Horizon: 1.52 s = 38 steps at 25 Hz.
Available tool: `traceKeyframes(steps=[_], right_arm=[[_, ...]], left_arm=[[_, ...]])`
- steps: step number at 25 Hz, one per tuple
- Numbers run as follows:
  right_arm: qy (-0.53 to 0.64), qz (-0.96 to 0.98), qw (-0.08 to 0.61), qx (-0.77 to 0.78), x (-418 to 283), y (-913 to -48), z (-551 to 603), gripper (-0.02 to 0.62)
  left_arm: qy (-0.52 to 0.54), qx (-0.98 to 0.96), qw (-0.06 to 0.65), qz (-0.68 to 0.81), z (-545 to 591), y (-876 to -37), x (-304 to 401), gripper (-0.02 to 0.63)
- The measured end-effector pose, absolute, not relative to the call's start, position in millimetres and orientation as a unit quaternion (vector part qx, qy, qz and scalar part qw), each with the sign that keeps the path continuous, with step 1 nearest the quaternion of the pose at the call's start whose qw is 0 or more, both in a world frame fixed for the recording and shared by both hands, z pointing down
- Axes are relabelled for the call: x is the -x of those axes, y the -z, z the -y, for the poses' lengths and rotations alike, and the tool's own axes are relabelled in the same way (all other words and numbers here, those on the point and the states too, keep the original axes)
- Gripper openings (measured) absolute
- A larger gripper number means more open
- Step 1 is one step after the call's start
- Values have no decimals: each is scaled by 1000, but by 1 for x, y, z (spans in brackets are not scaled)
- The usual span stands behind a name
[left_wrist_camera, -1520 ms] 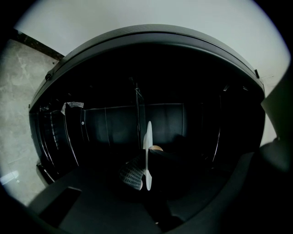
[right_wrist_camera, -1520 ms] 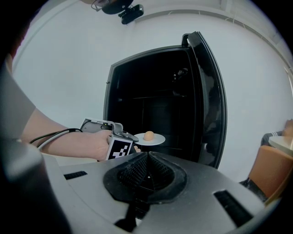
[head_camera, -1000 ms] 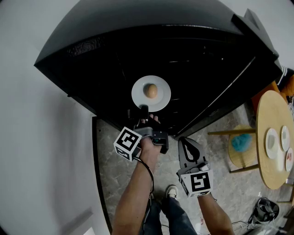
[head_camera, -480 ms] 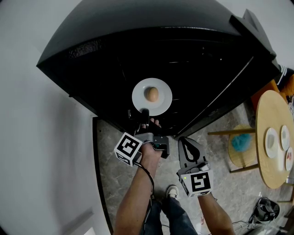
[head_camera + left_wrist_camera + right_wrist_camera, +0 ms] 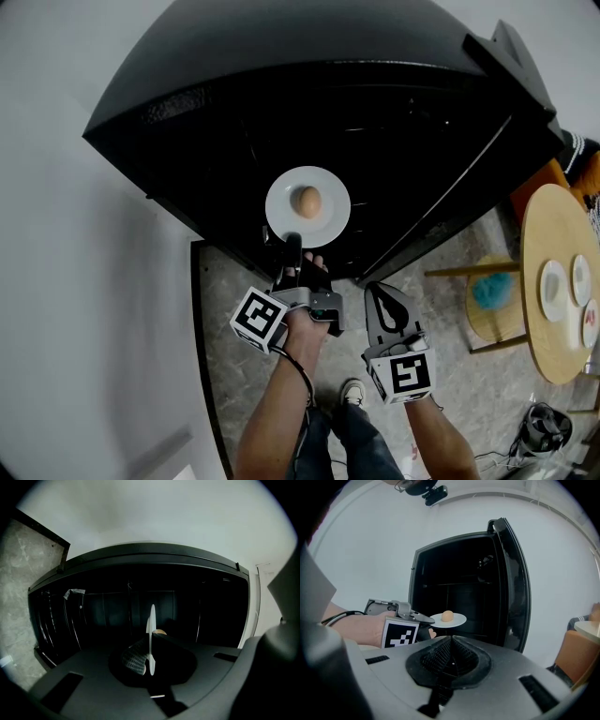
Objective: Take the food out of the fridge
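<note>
Plate (image 5: 331,210) with food (image 5: 306,201) has edged out of fridge (image 5: 281,56), clamped by left hand-held gripper (image 5: 293,240); right hand-held gripper (image 5: 384,298) closed, empty.

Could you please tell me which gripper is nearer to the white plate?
Left. The left gripper is clamped on the white plate's near rim; the right gripper, shut and empty, hangs back to its right, clear of the plate.
</note>
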State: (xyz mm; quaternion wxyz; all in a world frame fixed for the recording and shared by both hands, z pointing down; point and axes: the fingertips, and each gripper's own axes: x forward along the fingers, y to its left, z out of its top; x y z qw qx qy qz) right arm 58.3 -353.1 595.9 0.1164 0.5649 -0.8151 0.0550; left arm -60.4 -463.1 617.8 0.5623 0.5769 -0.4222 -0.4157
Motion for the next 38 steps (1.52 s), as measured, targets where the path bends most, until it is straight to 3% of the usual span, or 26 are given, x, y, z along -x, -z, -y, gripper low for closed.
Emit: traceKeyframes(steps=[38], right_arm=[[-62, 817, 109, -563, -49, -600, 342, 21]], left_arm=[[439, -517, 562, 473, 331, -620, 109, 23]])
